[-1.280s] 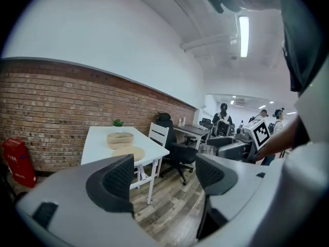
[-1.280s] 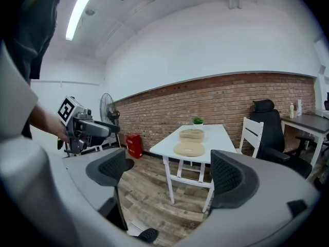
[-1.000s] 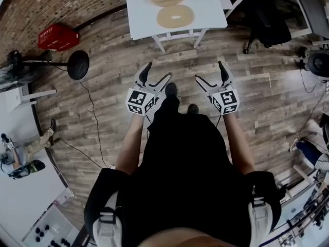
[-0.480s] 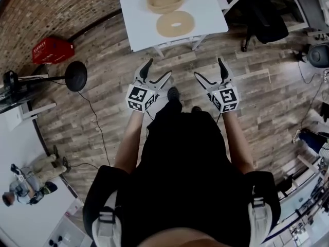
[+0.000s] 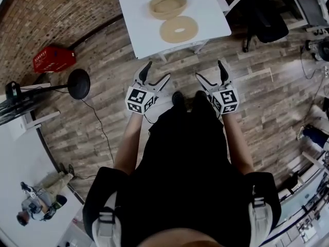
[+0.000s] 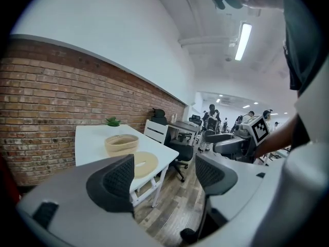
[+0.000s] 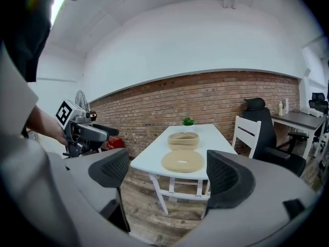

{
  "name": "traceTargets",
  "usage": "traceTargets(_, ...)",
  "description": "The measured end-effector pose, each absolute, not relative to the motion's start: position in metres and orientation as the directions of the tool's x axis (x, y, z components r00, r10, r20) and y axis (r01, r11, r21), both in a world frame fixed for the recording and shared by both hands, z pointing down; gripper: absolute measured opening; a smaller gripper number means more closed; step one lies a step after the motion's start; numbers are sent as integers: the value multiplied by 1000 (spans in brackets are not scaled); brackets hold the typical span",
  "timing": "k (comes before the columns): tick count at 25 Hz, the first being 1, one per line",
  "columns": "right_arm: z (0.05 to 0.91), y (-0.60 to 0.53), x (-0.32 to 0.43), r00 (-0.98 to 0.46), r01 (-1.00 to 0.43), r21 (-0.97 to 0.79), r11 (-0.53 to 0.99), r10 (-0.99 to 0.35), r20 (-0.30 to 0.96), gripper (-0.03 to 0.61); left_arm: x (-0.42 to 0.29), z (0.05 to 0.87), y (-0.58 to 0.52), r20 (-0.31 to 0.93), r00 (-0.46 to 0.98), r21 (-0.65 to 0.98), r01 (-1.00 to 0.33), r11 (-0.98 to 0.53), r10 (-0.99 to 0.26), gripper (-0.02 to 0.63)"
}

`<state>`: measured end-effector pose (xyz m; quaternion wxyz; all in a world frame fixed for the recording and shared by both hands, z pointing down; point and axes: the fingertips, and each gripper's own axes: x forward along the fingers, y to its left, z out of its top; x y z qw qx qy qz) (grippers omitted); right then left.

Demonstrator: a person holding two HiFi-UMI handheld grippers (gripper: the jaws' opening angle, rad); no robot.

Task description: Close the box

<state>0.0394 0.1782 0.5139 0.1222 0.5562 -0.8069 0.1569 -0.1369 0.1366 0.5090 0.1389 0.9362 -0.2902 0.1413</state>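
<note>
Round box (image 5: 167, 6) and lid (image 5: 178, 29) lie on table (image 5: 146, 40), lid by its near edge, box just behind. Both lie ahead, well apart from left gripper (image 5: 158, 70) (wide, empty) and right gripper (image 5: 209, 70) (wide, closing, empty); left marginally nearer

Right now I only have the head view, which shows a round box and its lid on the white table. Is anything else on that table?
Observer: Yes, a small green plant at the far end, by the brick wall.
Operator: And from the side, how does the box look?
Observer: The box is a low open tub; the lid lies flat in front of it.
Operator: Anything between the right tool's jaws?
Observer: Nothing; the right tool has its jaws closing on empty air.
</note>
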Motion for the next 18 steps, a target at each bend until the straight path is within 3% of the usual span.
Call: traceTargets(18, 530, 101, 54, -385, -922, -135, 362, -829, 406, 443, -132, 521, 73, 377, 756, 195, -630, -752, -536, 368)
